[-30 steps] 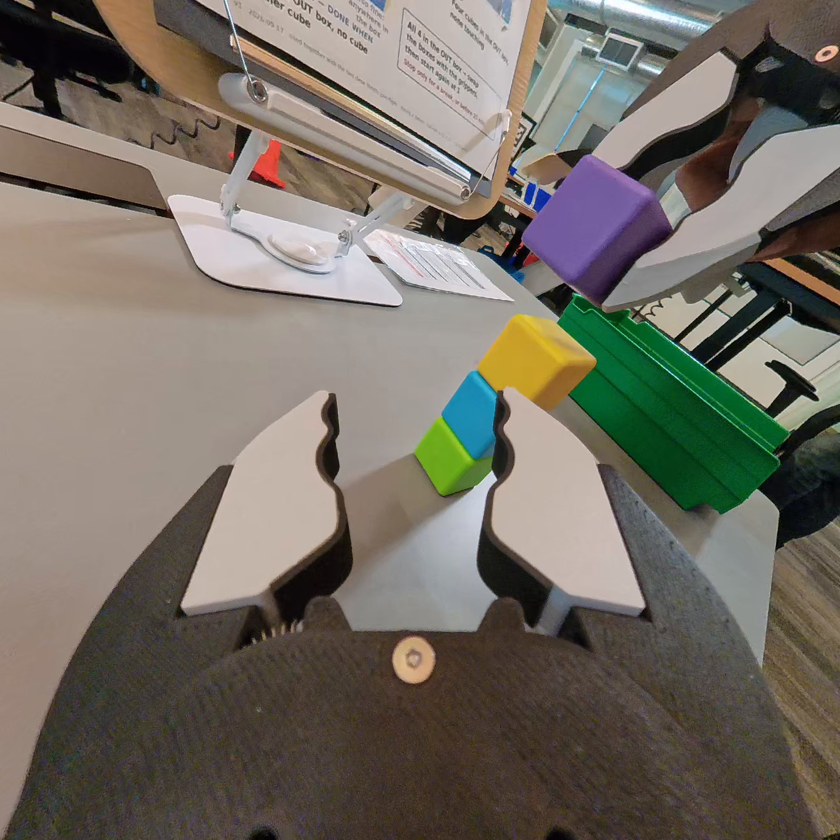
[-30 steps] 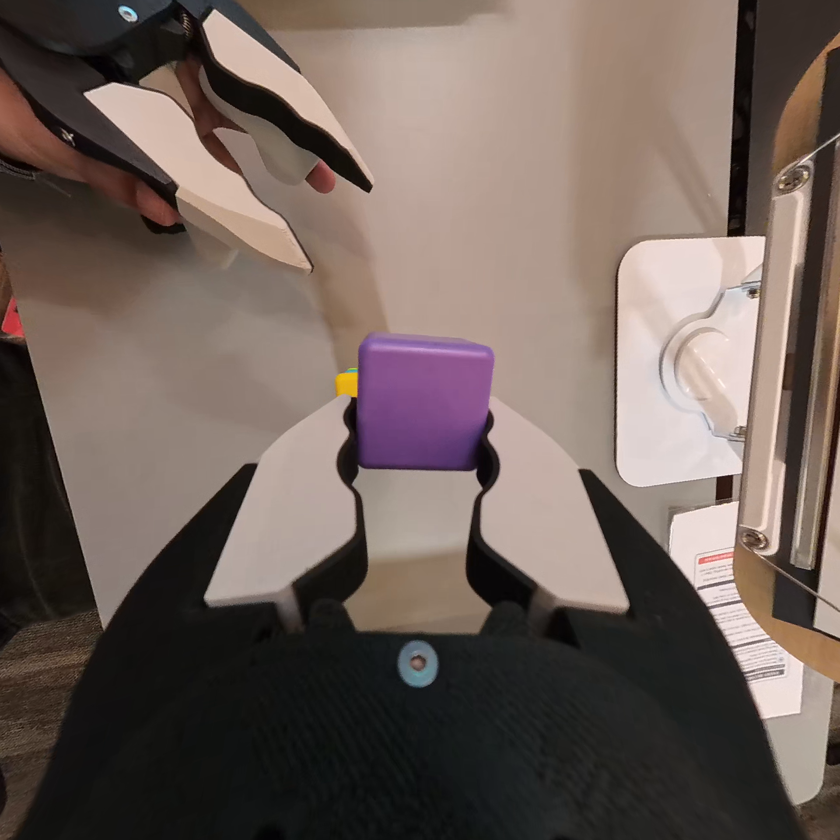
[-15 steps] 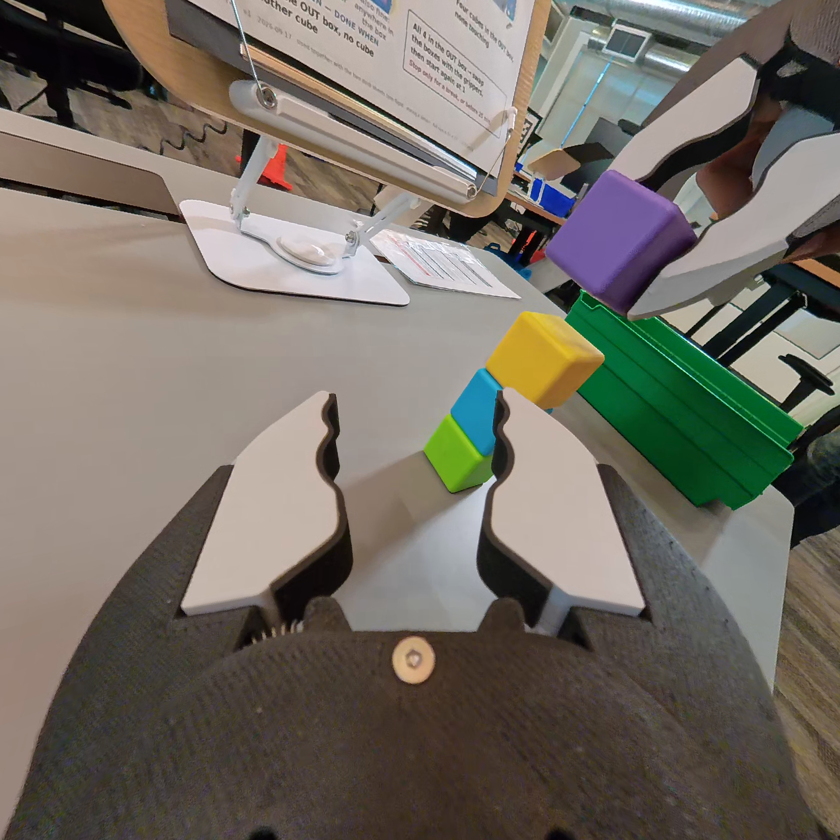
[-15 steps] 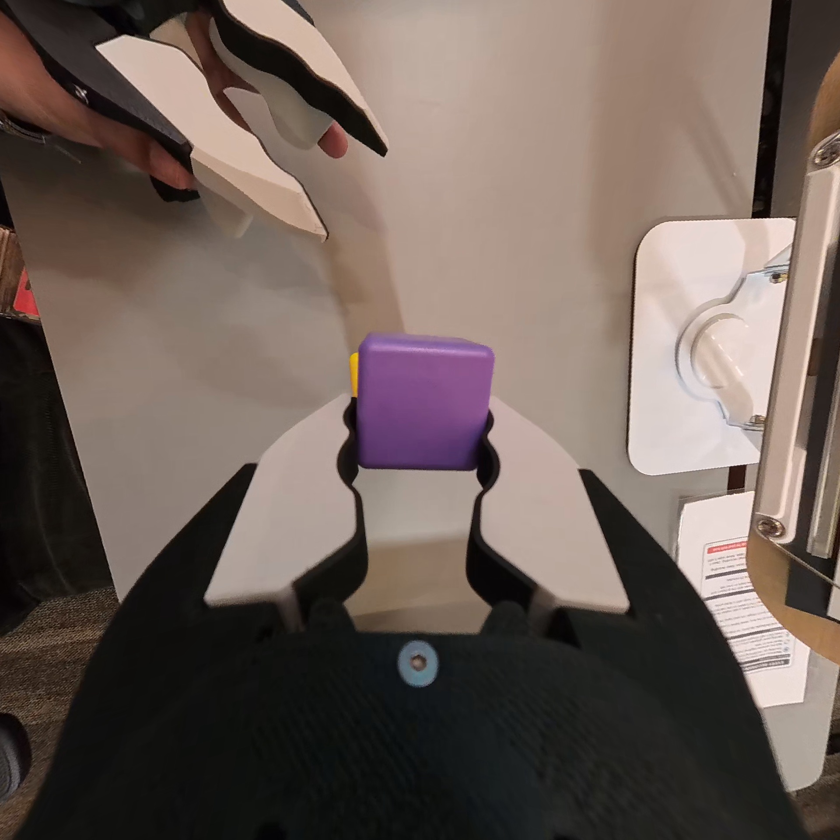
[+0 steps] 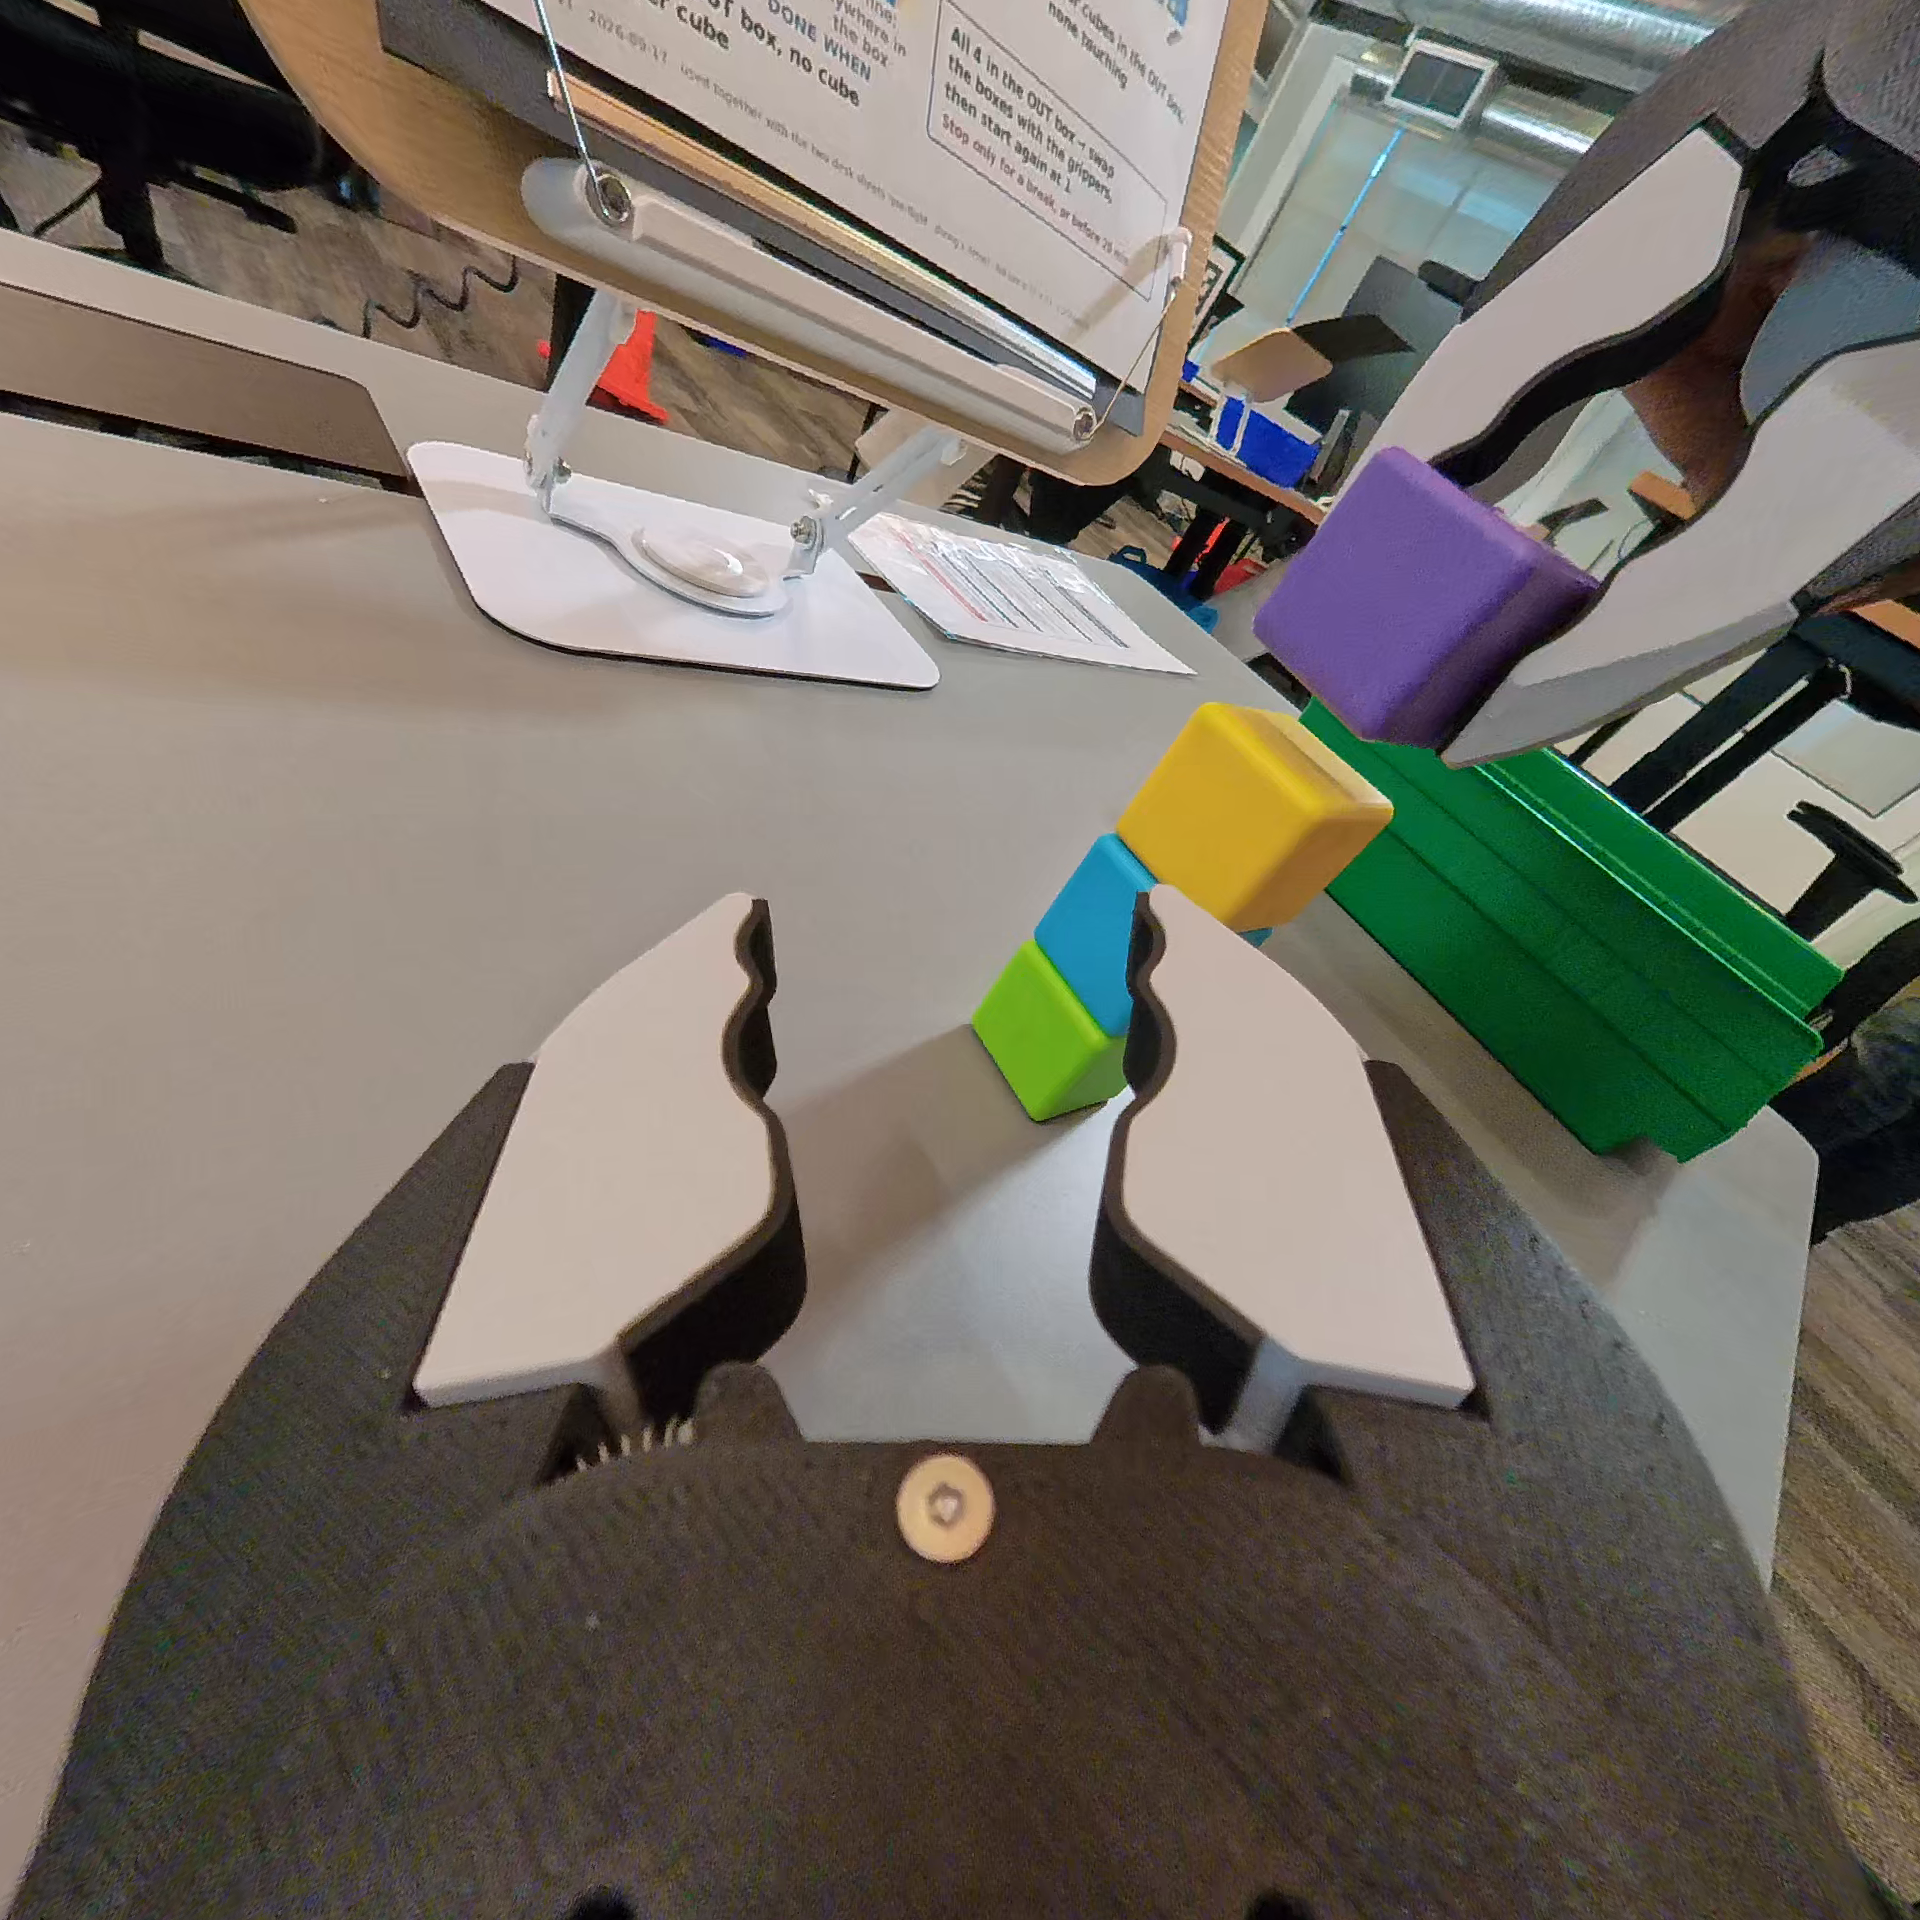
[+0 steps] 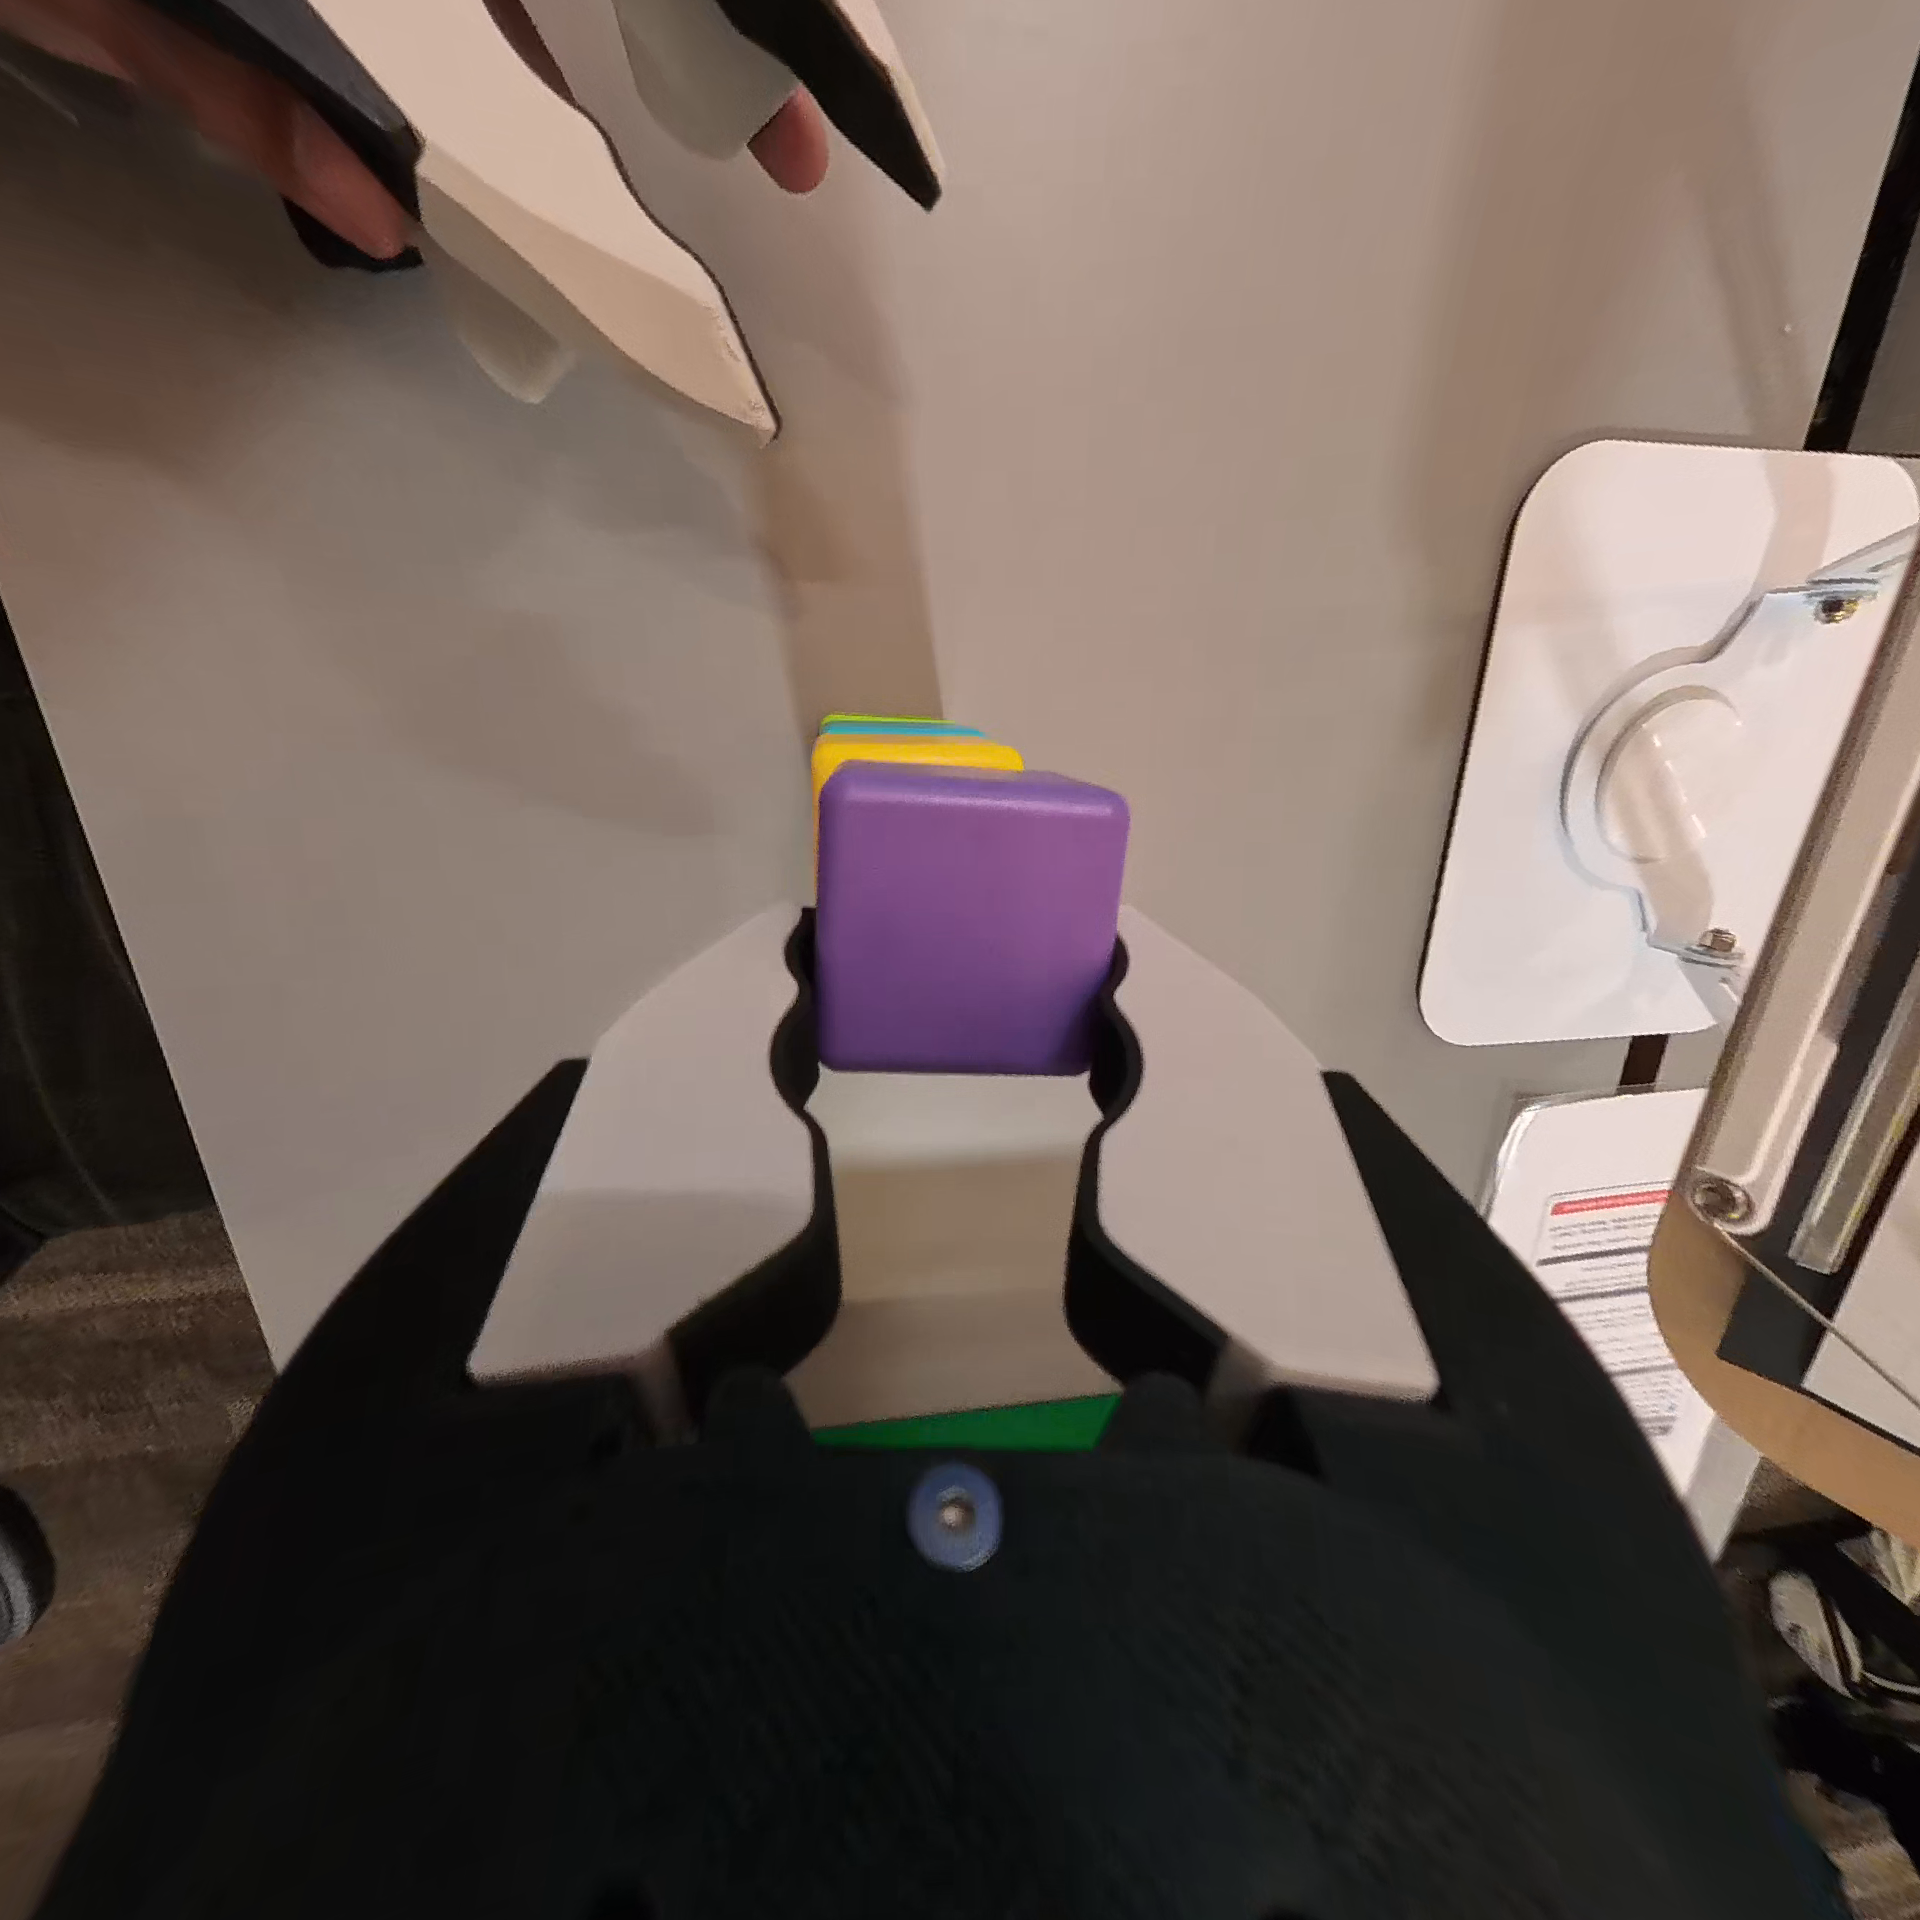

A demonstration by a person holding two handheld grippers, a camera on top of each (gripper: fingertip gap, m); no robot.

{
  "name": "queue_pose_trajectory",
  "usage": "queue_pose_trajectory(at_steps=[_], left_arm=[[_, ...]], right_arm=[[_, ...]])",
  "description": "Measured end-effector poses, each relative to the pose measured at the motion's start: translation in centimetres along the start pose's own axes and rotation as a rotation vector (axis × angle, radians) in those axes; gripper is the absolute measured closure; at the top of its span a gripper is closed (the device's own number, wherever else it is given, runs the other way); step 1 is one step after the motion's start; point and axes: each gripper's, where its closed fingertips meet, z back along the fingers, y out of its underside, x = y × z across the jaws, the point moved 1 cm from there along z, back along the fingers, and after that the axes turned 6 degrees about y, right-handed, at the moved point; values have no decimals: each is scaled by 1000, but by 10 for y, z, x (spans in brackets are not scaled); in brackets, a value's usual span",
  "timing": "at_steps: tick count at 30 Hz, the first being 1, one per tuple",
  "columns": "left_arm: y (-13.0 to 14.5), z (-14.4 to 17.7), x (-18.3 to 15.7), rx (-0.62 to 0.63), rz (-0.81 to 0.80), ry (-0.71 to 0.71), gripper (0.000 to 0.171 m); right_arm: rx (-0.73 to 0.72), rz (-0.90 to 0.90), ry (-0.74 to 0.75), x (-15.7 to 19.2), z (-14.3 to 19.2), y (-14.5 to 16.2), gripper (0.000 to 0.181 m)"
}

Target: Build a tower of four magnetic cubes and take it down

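A stack of three cubes stands on the grey table [image 5: 312,831]: green cube [image 5: 1049,1034] at the bottom, blue cube [image 5: 1091,920] in the middle, yellow cube [image 5: 1247,816] on top. My right gripper [image 6: 961,935] is shut on a purple cube [image 6: 966,925] and holds it just above the yellow cube, apart from it; this shows in the left wrist view [image 5: 1403,603] too. My left gripper [image 5: 951,925] is open and empty, a short way in front of the stack. From above, the stack [image 6: 904,743] peeks out behind the purple cube.
A green tray [image 5: 1558,935] lies right of the stack near the table edge. A white stand base [image 5: 644,592] carries a tilted board with a sheet at the back. A paper sheet [image 5: 1018,603] lies beside it. A hand [image 6: 343,177] holds the left gripper.
My right gripper has lowered the purple cube towards the top of the yellow cube and now lines up over the stack. My left gripper has stayed open and shifted only slightly.
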Motion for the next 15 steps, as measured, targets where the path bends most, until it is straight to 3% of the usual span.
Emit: queue_pose_trajectory(at_steps=[15], left_arm=[[0,0,2,2,5,-3,104]], right_arm=[[32,18,-37,6,-12,2,131]])
